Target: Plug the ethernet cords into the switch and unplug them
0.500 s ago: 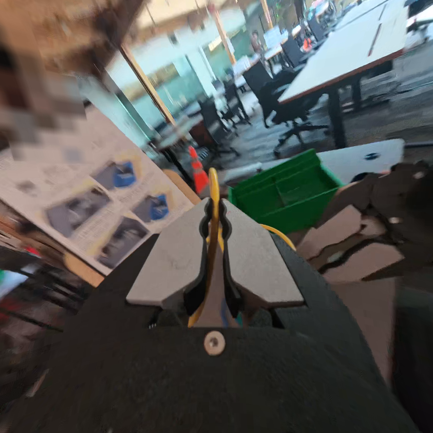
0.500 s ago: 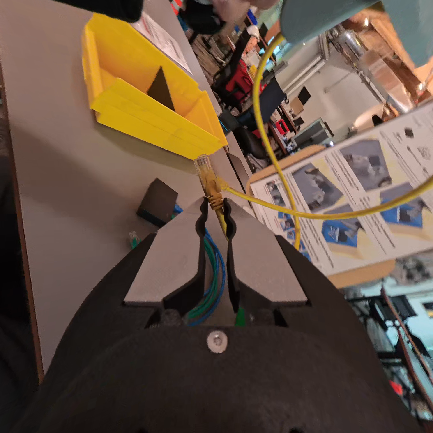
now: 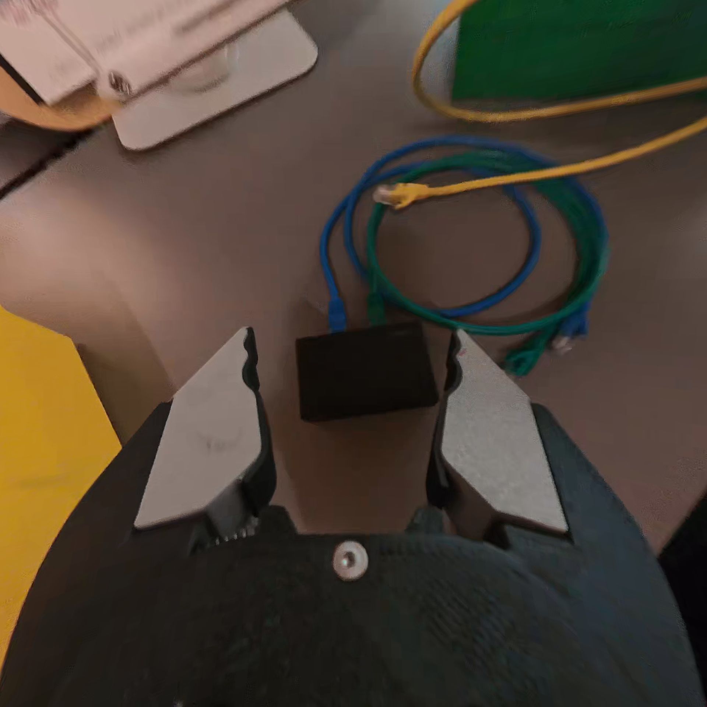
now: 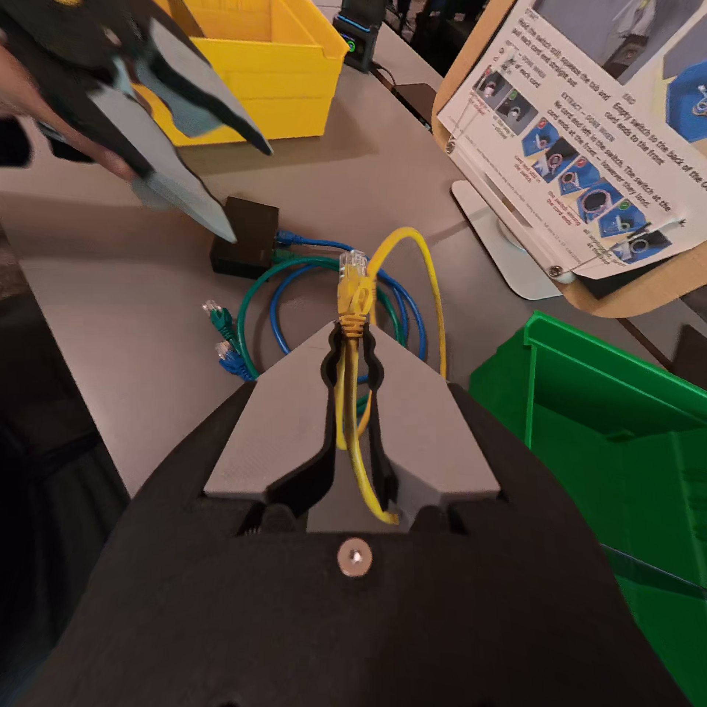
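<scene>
Half a second ago the left tool was clamped on the yellow cord and aimed out across the room; now it points down at the table with its jaws wide apart and nothing between them. In the left wrist view the black switch sits just beyond the two grey fingers, at centre frame. A blue cord and a green cord are plugged into its far side and coil together toward the right. The yellow cord crosses above the coil, its plug hanging free at centre. A green bin fills the upper right, a yellow bin is cut off at the left edge, and the whole picture is motion-blurred.

In the right wrist view the right tool has swung from a sideways tilt to level, and it is closed on the yellow cord just behind the plug, which points up and away. The switch lies at centre left, the left tool blurred above it, one fingertip over its near corner; contact cannot be judged. Loose green and blue plugs lie at lower left of the coil. An instruction sheet on a stand occupies the upper right.
</scene>
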A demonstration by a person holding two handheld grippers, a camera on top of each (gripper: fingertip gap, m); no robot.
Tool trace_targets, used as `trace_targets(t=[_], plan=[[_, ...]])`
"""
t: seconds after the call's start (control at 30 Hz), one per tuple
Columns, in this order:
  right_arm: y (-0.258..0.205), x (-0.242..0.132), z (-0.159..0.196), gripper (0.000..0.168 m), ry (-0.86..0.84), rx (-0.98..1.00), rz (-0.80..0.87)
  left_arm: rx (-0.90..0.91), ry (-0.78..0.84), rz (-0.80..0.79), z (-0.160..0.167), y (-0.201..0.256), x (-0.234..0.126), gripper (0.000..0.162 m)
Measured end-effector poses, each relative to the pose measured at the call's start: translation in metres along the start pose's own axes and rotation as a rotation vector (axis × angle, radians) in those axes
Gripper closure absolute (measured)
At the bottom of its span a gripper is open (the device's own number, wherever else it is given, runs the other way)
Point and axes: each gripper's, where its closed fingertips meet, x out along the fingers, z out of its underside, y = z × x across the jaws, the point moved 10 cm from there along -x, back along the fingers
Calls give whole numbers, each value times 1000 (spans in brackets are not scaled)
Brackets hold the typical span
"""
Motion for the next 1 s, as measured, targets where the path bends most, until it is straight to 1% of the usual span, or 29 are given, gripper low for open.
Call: trace_targets(t=[0.03, 0.13, 0.2, 0.23, 0.27, 0.3, 0.37, 0.47, 0.53, 0.6, 0.77, 0.83, 0.87, 0.9, 0.93, 0.97, 1.0], plan=[[-1, 1, 0, 161, -1, -1, -19, -4, -34, -13, 7, -2, 8, 63], [-6, 7, 2, 161, -18, -20, -65, -29, -86, 65, 18, 1, 24, 56], [-7, 8, 2, 161, -25, -25, -66, -20, -132, 49, 24, -1, 32, 54], [-7, 8, 2, 161, -23, -21, -69, -15, -145, 61, 27, -1, 37, 48], [-8, 8, 1, 161, -19, -15, -80, -34, -151, 100, 30, 0, 43, 49], [-9, 9, 1, 161, -17, -8, -96, -66, -118, 120, 30, -1, 46, 50], [-11, 12, 4, 161, -23, 12, -141, -58, -88, 122, 30, -3, 49, 57], [-16, 20, 11, 161, -72, 50, -232, -27, -108, 159, 28, -5, 49, 58], [-20, 28, 15, 161, -109, 70, -279, 39, -96, 170, 29, -1, 45, 58], [-22, 37, 20, 161, -140, 88, -315, 186, -34, 63, 29, 6, 34, 59], [-31, 63, 30, 160, -193, 158, -447, 712, 182, -422, 42, 32, 9, 59], [-35, 74, 31, 161, -209, 189, -484, 868, 271, -558, 49, 42, 2, 60], [-38, 79, 32, 161, -218, 188, -485, 924, 328, -607, 50, 47, -4, 69], [-41, 83, 33, 161, -230, 172, -479, 970, 411, -649, 50, 53, -13, 91], [-44, 87, 34, 161, -245, 149, -466, 1027, 558, -692, 50, 61, -29, 162], [-46, 89, 35, 161, -265, 125, -449, 1050, 680, -711, 49, 66, -41, 162], [-48, 92, 36, 161, -286, 108, -428, 1013, 677, -711, 47, 64, -44, 162]])
